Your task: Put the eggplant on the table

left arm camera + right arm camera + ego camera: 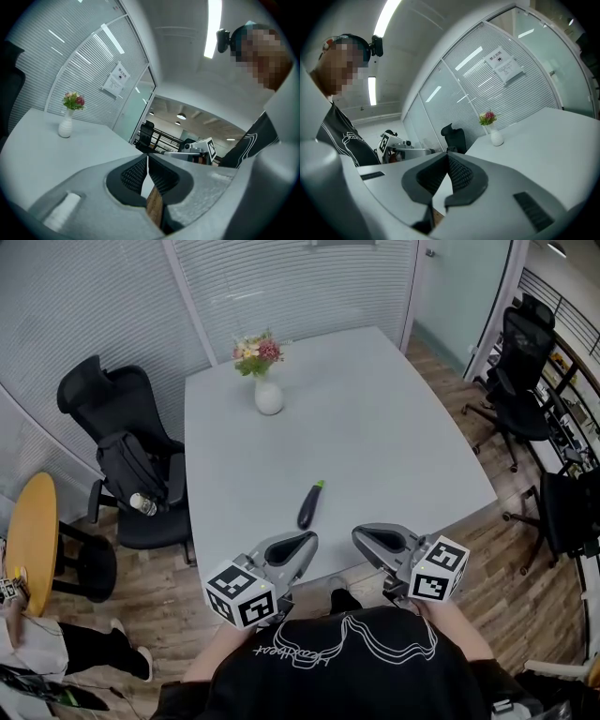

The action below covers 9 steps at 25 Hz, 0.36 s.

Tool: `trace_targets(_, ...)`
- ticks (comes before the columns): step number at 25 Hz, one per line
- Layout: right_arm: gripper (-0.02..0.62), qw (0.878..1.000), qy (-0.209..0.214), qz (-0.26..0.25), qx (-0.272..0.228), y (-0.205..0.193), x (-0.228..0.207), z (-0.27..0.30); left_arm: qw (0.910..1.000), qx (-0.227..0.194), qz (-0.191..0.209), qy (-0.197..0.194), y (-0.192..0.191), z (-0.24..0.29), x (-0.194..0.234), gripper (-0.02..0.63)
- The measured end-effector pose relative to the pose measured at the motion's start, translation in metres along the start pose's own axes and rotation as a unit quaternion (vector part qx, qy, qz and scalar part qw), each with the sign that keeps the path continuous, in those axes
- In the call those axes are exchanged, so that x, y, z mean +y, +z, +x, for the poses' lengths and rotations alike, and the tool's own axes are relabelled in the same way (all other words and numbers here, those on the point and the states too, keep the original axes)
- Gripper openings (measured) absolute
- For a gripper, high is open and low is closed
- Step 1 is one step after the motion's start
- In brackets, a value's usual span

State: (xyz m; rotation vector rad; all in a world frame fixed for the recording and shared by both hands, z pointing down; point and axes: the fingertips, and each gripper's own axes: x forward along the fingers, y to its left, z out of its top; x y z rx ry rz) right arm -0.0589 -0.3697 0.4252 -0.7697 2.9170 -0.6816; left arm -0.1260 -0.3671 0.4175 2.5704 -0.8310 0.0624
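Table edge: the pale grey rounded table (pixel 394 427) has its near edge just ahead of the 2 grippers, with wooden floor (pixel 525 549) around it.
Open room: most of the tabletop is bare; a black office chair (pixel 112 399) stands close to its left edge and 2 more black chairs (pixel 520 362) stand well apart at the right.
Containers: a white bulbous vase (pixel 268 396) near the far left corner holds pink and yellow flowers (pixel 257 353).
Eggplant: the dark purple eggplant with a green stem (pixel 310 505) lies flat on the table near the near edge, stem pointing away.
Left gripper (pixel 304 542): clenched on nothing, just short of the eggplant, not touching it.
Right gripper (pixel 366 538): clenched on nothing, near the eggplant, to its right, apart.
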Motion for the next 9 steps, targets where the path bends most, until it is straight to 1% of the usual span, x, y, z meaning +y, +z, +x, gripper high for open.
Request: trace_targets(9, 0.008, 1.000, -0.002, -0.003, 0.006, 0.003, -0.012, -0.001, 1.0000, 0.002, -0.001, 0.002, 0.002, 0.012, 0.003, 0.021)
